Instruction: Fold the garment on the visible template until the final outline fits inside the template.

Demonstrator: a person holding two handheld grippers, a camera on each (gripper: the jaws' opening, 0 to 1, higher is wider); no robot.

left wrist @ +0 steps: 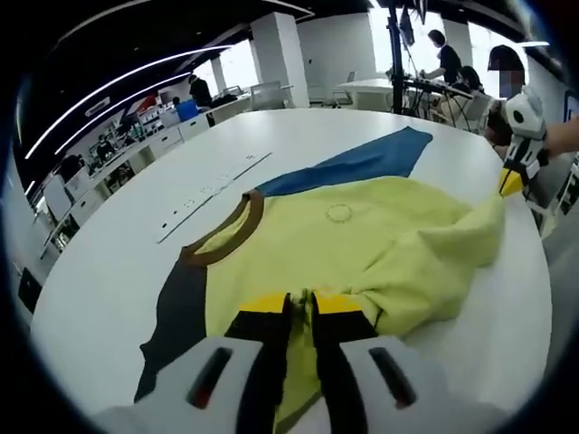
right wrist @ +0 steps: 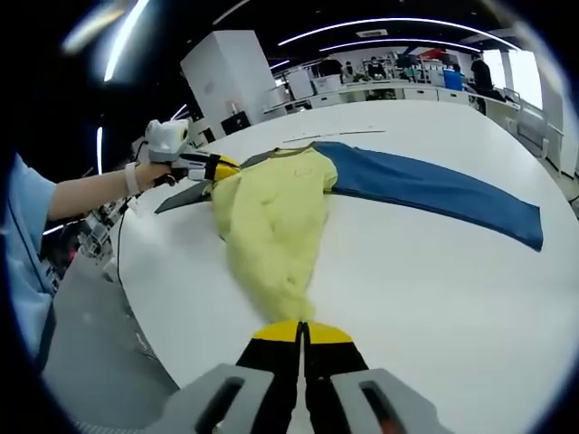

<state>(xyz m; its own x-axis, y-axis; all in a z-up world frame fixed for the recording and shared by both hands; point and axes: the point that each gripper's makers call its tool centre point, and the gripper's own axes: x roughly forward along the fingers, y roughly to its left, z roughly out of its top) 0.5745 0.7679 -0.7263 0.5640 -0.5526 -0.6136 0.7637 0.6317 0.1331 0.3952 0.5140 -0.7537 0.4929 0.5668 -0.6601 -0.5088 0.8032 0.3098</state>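
A yellow garment [left wrist: 362, 244] with a brown collar [left wrist: 231, 237] lies on a white table [left wrist: 109, 271], over a dark blue template [left wrist: 362, 163] and a dark grey piece [left wrist: 176, 316]. My left gripper [left wrist: 301, 303] is shut on the near edge of the yellow fabric. At the far right of that view, the right gripper [left wrist: 511, 181] pinches the garment's other end. In the right gripper view, my right gripper [right wrist: 301, 330] is shut on the garment [right wrist: 271, 226], which stretches away to the left gripper [right wrist: 217, 167], held by a hand. The blue template [right wrist: 434, 190] runs off to the right.
The round table's edge [right wrist: 154, 298] curves close by, with grey floor beyond. A long white strip [left wrist: 213, 194] lies on the table behind the garment. People sit at desks [left wrist: 434, 81] in the background, with shelves and benches along the walls.
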